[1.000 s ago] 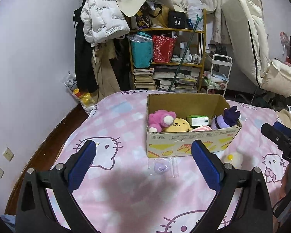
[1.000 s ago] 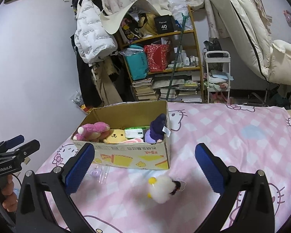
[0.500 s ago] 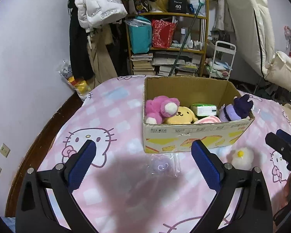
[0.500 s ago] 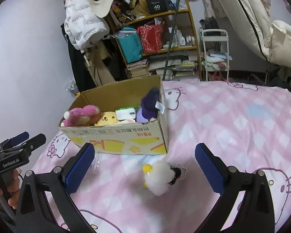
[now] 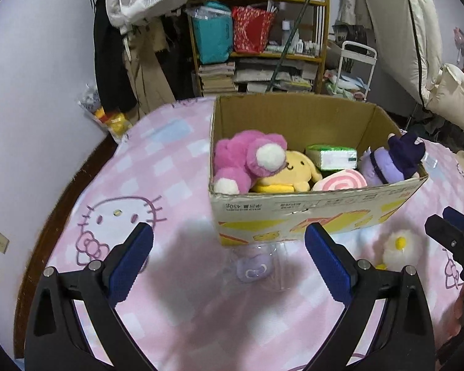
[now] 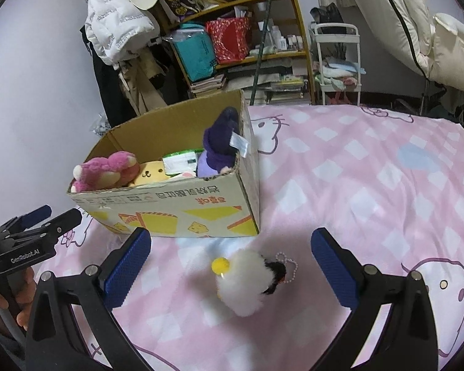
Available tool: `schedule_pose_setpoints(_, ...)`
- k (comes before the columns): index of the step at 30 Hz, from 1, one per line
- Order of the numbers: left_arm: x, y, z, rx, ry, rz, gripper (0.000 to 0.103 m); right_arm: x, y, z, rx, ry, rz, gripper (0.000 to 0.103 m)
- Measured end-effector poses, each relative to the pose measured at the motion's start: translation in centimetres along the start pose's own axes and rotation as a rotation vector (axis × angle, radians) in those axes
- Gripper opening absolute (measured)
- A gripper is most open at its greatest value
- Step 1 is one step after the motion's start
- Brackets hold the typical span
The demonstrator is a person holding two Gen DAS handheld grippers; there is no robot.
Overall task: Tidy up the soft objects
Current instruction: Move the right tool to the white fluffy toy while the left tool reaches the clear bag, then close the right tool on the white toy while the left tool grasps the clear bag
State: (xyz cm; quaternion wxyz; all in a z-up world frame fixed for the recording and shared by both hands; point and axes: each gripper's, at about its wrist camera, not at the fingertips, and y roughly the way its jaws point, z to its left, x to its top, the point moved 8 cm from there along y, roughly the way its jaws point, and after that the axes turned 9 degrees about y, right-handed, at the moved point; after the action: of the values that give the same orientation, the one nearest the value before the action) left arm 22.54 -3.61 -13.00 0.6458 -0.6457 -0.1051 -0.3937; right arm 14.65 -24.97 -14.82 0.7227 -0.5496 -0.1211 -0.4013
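Pink checked bedspread, white fluffy toy

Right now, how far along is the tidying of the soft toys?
Done: pink plush bear, yellow plush dog and purple plush doll lie in the cardboard box. In hand: nothing; left gripper and right gripper are open. Left: white fluffy keychain toy and small lilac packaged toy on the bed.

Room light is dim and even, with no glare. A soft grey shadow lies on the bedspread between and behind the jaws. Fisheye bending and dark corners frame both views; detail is slightly soft.
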Motion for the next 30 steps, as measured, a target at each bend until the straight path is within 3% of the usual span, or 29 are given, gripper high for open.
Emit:
schedule_pose_setpoints(8, -1.7, 3.4, -1.2, -0.093, -0.018, 0.112, 0.097, -1.1, 2.1, -0.7, -0.025, 0.017, 0.078, 0.103)
schedule_pose_setpoints(15, -3.2, 5.5, -2.1, -0.108, -0.043, 0.174, 0.097, -2.5, 3.4, -0.9, -0.044, 0.017, 0.139, 0.103)
schedule_pose_setpoints(30, -5.2, 8.6, -4.8, -0.117, 0.024, 0.296, 0.097, -4.3, 5.9, -1.6, -0.088, 0.014, 0.240, 0.103)
